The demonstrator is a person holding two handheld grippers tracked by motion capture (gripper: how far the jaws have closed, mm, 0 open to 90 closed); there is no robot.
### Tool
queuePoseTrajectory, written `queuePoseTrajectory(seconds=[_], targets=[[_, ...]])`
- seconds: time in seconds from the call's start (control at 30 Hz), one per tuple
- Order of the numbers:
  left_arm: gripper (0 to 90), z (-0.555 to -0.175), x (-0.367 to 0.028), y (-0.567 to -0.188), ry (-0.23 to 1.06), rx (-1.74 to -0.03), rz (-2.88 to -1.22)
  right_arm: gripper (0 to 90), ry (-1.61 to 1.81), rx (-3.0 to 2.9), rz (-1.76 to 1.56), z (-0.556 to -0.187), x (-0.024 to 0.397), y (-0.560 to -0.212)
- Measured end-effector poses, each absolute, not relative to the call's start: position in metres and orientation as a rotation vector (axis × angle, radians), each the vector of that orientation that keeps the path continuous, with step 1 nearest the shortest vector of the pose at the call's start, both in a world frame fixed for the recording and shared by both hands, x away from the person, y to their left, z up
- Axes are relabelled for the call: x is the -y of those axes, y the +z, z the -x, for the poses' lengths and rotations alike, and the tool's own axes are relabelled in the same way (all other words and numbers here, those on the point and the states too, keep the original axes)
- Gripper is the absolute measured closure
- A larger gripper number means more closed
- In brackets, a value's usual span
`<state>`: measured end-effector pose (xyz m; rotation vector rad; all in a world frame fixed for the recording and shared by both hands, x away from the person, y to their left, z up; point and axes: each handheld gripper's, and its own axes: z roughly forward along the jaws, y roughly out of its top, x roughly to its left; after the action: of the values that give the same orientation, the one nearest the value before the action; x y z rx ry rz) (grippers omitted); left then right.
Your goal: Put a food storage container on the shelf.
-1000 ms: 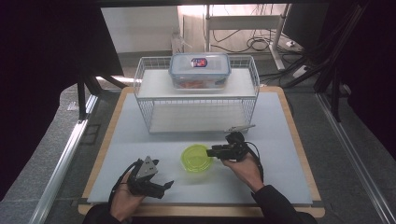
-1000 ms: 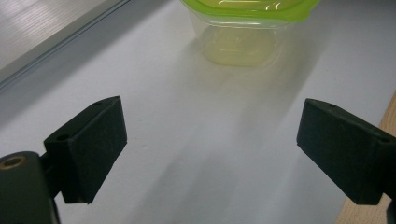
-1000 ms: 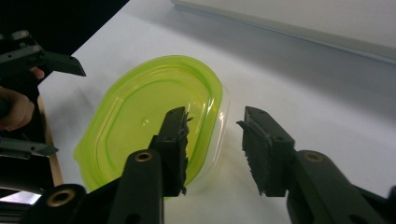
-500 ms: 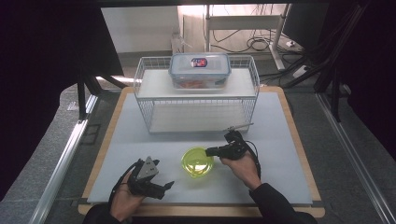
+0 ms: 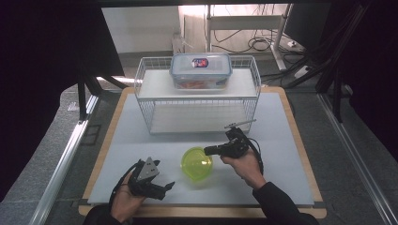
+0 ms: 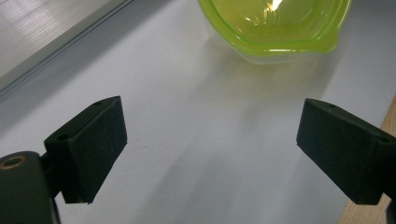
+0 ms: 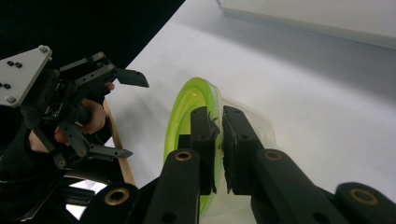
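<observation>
Left gripper (image 5: 164,186): near the bench's front edge toward the left corner, jaws spread wide over bare white board, holding nothing.
Bowl (image 5: 197,163): a small green translucent bowl (image 6: 275,23) on the white board (image 5: 281,136), front-centre, just right of the left gripper.
Right gripper (image 5: 209,150): its jaws have just been closing and now pinch the bowl's rim (image 7: 187,100) at its right side, one pad inside the wall, one outside.
Handling: thin moulded plastic, so likely light and fairly stiff; the glossy wall looks slippery, and a one-sided rim pinch may let it tilt.
Best hold: the thickened lip, where the pads already sit.
Shape: round, with a flat flanged rim.
Wire rack (image 5: 197,101): white mesh with a flat shelf, toward the rear edge.
Lidded container (image 5: 201,70): clear plastic box with clips on top of the rack, reddish contents inside.
</observation>
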<state>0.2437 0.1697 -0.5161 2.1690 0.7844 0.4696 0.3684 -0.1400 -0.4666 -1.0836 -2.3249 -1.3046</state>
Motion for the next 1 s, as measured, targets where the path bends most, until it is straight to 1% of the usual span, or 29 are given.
queuePoseTrajectory(seconds=[0.43,0.67,1.0], targets=[[8.4,-0.244,-0.172,-0.515,0.471,-0.798,-2.147,84.4,-1.376,2.25,1.121,-0.371,0.153,-0.456],[6.2,-0.245,-0.176,-0.513,0.467,-0.809,-2.109,84.4,-1.429,2.204,1.121,-0.373,0.159,-0.441],[5.5,-0.245,-0.176,-0.513,0.472,-0.811,-2.11,84.4,-1.495,2.175,1.114,-0.377,0.165,-0.416]])
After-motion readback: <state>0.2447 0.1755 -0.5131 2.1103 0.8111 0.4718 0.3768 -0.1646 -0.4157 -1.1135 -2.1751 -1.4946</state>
